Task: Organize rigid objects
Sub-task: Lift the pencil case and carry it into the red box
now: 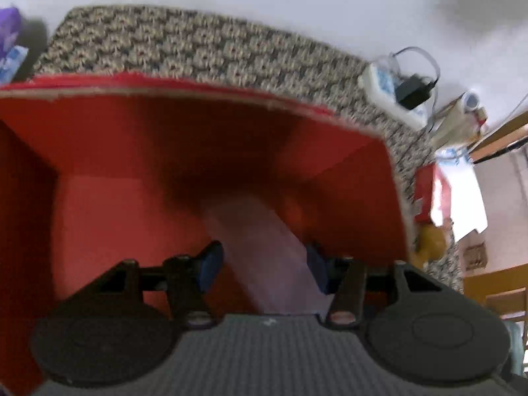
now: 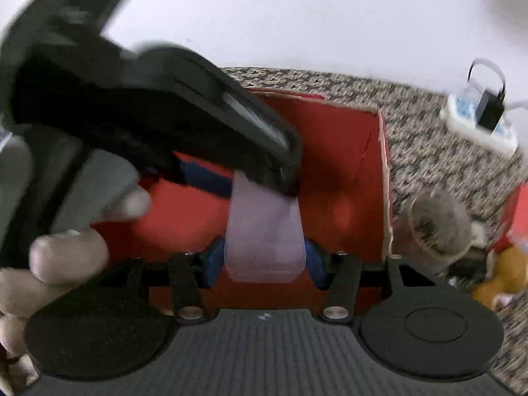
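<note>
right wrist view: both grippers' jaws clamp a translucent pale strip [image 2: 264, 247] over an open red box [image 2: 346, 165] on patterned carpet [image 2: 429, 151], its long axis running between right gripper [image 2: 264, 259] and left gripper [image 2: 211, 178].

red box [image 2: 343, 165]: 1 | translucent container [image 2: 264, 241]: 1 | grippers: 2 | power strip [image 2: 478, 122]: 1 | stuffed toys [image 2: 505, 274]: perhaps 1

Red box [image 1: 138, 151], speckled beige-black carpet [image 1: 204, 46]

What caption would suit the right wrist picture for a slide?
Both grippers carry a translucent pale strip over the open red box on a patterned carpet.
</note>
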A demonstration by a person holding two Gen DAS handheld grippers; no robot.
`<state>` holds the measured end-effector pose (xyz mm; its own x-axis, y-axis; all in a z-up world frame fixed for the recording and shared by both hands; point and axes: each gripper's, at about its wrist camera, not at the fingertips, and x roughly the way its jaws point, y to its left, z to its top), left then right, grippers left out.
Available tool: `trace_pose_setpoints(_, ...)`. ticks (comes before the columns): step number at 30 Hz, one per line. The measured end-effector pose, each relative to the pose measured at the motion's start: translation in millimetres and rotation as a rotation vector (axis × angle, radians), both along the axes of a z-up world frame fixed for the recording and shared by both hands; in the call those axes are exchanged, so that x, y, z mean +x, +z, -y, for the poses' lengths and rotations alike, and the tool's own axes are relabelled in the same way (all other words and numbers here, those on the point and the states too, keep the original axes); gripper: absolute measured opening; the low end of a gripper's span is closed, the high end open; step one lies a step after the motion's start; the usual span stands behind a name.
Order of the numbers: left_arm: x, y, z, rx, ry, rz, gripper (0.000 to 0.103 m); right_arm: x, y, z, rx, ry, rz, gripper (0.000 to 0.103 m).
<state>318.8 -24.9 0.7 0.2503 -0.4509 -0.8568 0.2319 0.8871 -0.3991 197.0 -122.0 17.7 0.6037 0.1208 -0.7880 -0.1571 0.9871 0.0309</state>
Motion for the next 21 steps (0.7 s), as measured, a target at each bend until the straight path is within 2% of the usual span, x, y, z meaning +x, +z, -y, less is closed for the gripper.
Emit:
trace_pose_setpoints(4, 4.2, -5.6, 0.6, -0.043, -0.016, -0.021, 0.06, -0.3, -3.0, -3.5, -0.112, -0.036, -0.007, 0.038)
trace_pose_setpoints(9, 3.6, -7.4, 4.5, -0.048, -0.034, -0.022, 0.063, -12.5, 5.7, 4.0, -0.093, -0.061, 0.037, 0.039)
trace_pose_setpoints(13, 2.2, -8.1, 8.1, -0.042, -0.057, -0.01, 0.064, -31.0, 14.3, 14.1, -0.039, -0.054, 0.079, 0.038)
trace_pose_setpoints(15, 0.9, -6.8, 10.4, -0.034, -0.067, -0.007, 0.066, -34.4, 15.1, 19.7, 0.021, -0.048, 0.092, 0.038)
trace_pose_setpoints(18, -3.5, 3.8, 8.3, -0.042, -0.062, 0.031, 0.072, -35.4, 17.9, 33.2, 0.106, -0.083, 0.106, 0.038)
trace_pose_setpoints(21, -14.0, 20.1, 4.4, -0.036, -0.051, 0.082, 0.072, -42.3, 22.1, 39.9, 0.139, -0.105, 0.12, 0.037)
